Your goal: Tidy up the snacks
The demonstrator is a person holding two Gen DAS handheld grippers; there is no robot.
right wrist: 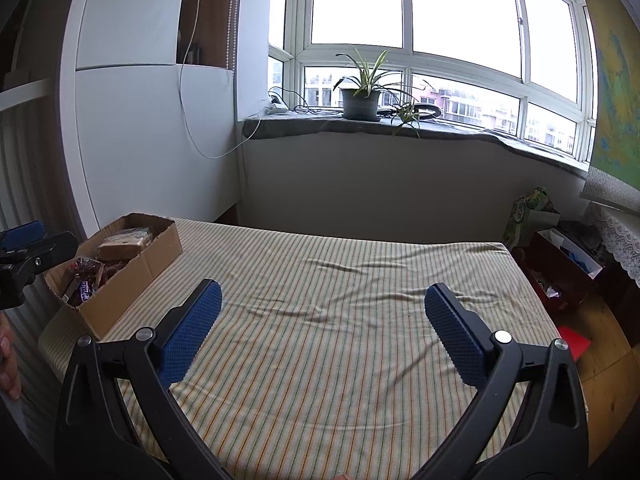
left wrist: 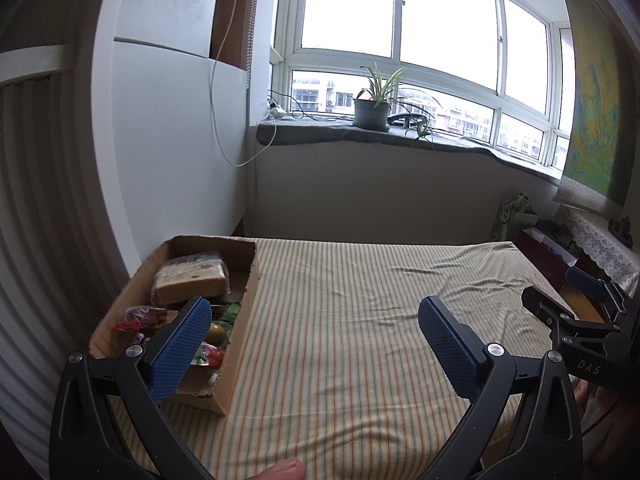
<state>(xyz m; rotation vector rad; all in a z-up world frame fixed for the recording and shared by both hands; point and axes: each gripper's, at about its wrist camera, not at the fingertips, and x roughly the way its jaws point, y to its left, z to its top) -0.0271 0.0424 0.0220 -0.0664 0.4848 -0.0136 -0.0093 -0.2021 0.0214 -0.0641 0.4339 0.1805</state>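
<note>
Snacks [left wrist: 192, 280] fill a shallow cardboard box [left wrist: 236, 336] that sits on the left side of a bed [left wrist: 360, 320] covered in a striped sheet, close against a white cabinet [left wrist: 160, 140]. At the far end of the box lies a clear-wrapped block of sliced bread or cake [left wrist: 190, 282]; nearer are red wrappers [left wrist: 136, 320], something green and a round yellow-green piece [left wrist: 216, 332], with another red packet [left wrist: 212, 356] at the near end. From the right wrist view the same box [right wrist: 132, 276] shows dark wrappers and a purple bar [right wrist: 82, 290] at its near corner.

The left tongs [left wrist: 316, 344] hover low over the near part of the bed, spread wide with nothing between their blue pads; the left pad [left wrist: 180, 352] overlaps the near right wall of the box in the view, though whether it touches cannot be told. The right tongs [right wrist: 322, 336] likewise stand released and empty over the middle of the sheet, well apart from the box. Each tool appears at the edge of the other's view: the right tongs [left wrist: 576, 312] at the right, the left tongs [right wrist: 28, 256] at the left above the box's near end.

Beyond the bed a potted plant [left wrist: 374, 106] stands on the grey windowsill [left wrist: 320, 136], with cables to its left. On the floor to the far right are a green bag [right wrist: 528, 216] and a red box [right wrist: 564, 268].
</note>
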